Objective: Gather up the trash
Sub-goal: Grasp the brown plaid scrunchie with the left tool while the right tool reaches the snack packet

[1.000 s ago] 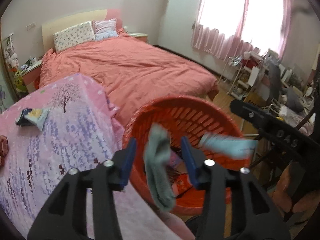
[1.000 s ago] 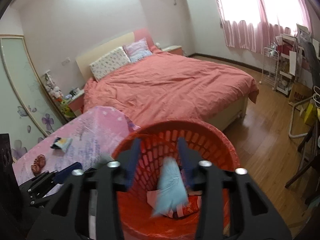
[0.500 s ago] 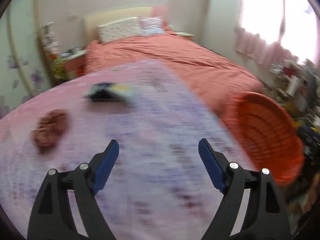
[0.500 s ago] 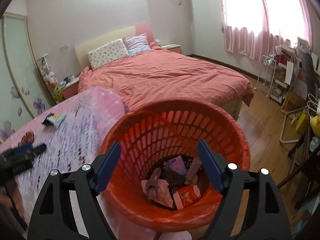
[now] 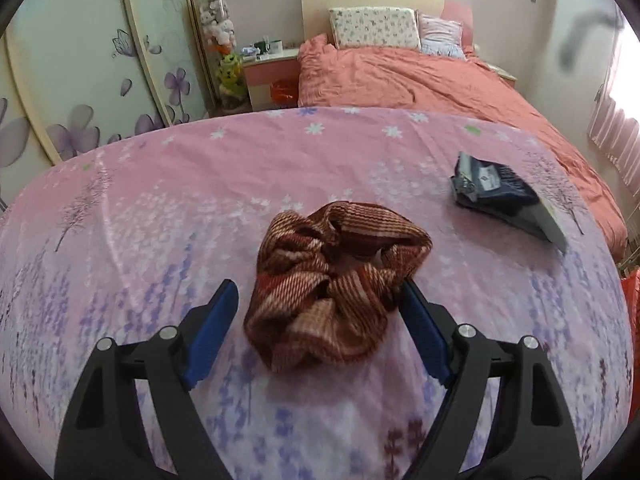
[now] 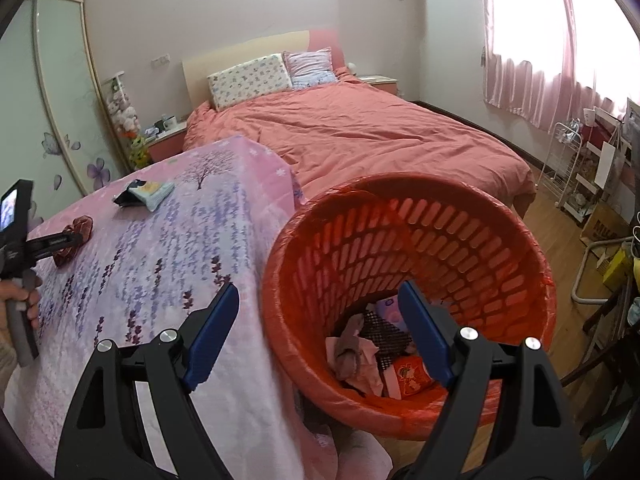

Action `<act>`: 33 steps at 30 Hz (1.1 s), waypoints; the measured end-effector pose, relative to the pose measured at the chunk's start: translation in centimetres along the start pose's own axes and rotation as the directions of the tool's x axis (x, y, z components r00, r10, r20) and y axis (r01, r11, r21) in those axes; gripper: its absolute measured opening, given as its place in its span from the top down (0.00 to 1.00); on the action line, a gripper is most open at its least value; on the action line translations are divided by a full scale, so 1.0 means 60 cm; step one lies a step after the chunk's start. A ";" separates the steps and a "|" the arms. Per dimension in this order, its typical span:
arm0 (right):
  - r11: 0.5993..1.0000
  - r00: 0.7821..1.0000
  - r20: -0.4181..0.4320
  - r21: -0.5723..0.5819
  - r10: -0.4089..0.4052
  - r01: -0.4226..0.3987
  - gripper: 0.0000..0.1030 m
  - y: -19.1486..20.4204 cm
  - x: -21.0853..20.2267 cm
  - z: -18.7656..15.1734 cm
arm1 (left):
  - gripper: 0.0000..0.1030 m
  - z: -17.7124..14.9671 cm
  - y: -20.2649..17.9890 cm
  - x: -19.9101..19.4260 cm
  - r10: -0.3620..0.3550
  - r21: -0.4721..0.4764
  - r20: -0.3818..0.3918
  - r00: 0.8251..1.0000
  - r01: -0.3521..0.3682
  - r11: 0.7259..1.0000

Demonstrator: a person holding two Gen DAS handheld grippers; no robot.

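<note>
A crumpled brown striped cloth [image 5: 336, 280] lies on the pink flowered table cover [image 5: 160, 200]. My left gripper [image 5: 320, 300] is open, its blue pads on either side of the cloth's near part. A dark blue packet [image 5: 500, 196] lies to the far right on the cover. In the right wrist view my right gripper [image 6: 320, 300] is open and empty above the near rim of the orange basket [image 6: 480, 240], which holds several pieces of trash [image 6: 368, 352]. The cloth [image 6: 76, 236], the packet [image 6: 146, 194] and the left gripper [image 6: 60, 242] show at the left there.
A bed with a red quilt [image 6: 360, 132] stands behind the table. A bedside cabinet [image 5: 272, 76] and a wardrobe [image 5: 80, 60] are at the back left. A wire rack [image 6: 568, 168] and chairs stand on the wooden floor at the right.
Both grippers let their cloths drop into the basket and opened. My left gripper swung left across the table to the brown striped cloth. My right gripper stayed over the basket.
</note>
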State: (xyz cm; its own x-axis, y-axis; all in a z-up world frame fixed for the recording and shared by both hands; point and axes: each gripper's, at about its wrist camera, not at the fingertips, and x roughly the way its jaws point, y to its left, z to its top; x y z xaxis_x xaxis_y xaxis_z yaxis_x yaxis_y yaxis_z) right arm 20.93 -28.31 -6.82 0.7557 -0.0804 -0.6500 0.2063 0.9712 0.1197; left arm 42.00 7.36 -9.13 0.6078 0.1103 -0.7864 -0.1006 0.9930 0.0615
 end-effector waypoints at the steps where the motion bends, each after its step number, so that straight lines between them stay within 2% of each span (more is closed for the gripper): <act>1: 1.000 1.000 -0.001 -0.002 0.002 -0.002 0.21 0.003 0.000 0.001 | 0.34 0.007 0.000 0.006 -0.007 0.002 0.003 1.000 0.007 1.000; 4: 1.000 1.000 -0.007 -0.002 0.011 -0.011 0.21 0.015 0.000 0.004 | 0.51 0.012 -0.003 0.012 -0.018 0.004 0.013 1.000 0.018 1.000; 7: 0.999 0.999 -0.014 -0.008 0.036 -0.037 0.21 0.033 -0.002 0.004 | 0.61 0.006 -0.002 0.004 -0.004 0.036 0.020 1.000 0.003 0.999; 9: 0.998 0.998 -0.016 -0.031 0.053 -0.053 0.21 0.052 -0.003 0.003 | 0.61 -0.010 0.012 -0.006 0.034 0.062 0.022 0.999 -0.036 0.997; 14: 0.991 0.994 -0.041 -0.083 0.104 -0.107 0.21 0.100 0.009 0.000 | 0.60 -0.076 0.094 -0.047 0.089 0.074 0.019 0.996 -0.090 0.993; 18: 0.981 0.987 -0.072 -0.115 0.146 -0.154 0.21 0.152 0.035 0.005 | 0.59 -0.088 0.127 -0.057 0.062 0.028 0.011 0.998 -0.062 0.998; 22: 0.970 0.979 -0.096 -0.151 0.180 -0.193 0.21 0.217 0.079 0.027 | 0.59 -0.085 0.123 -0.055 0.074 0.037 0.009 0.997 -0.075 0.997; 28: 0.947 0.978 -0.114 -0.254 0.173 -0.197 0.21 0.329 0.181 0.100 | 0.54 -0.083 0.145 -0.048 0.022 -0.022 -0.003 1.000 -0.022 1.000; 33: 0.935 0.982 -0.165 -0.323 0.093 -0.143 0.21 0.384 0.265 0.134 | 0.53 -0.082 0.153 -0.047 0.018 -0.030 -0.005 1.000 -0.018 0.999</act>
State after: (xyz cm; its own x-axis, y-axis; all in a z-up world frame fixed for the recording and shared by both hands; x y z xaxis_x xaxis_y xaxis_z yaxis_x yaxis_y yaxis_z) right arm 42.70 -9.01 -8.39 0.6588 0.0484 -0.7507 -0.1161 0.9925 -0.0379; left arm 35.47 15.94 -9.36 0.6020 0.1276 -0.7883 -0.1353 0.9892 0.0568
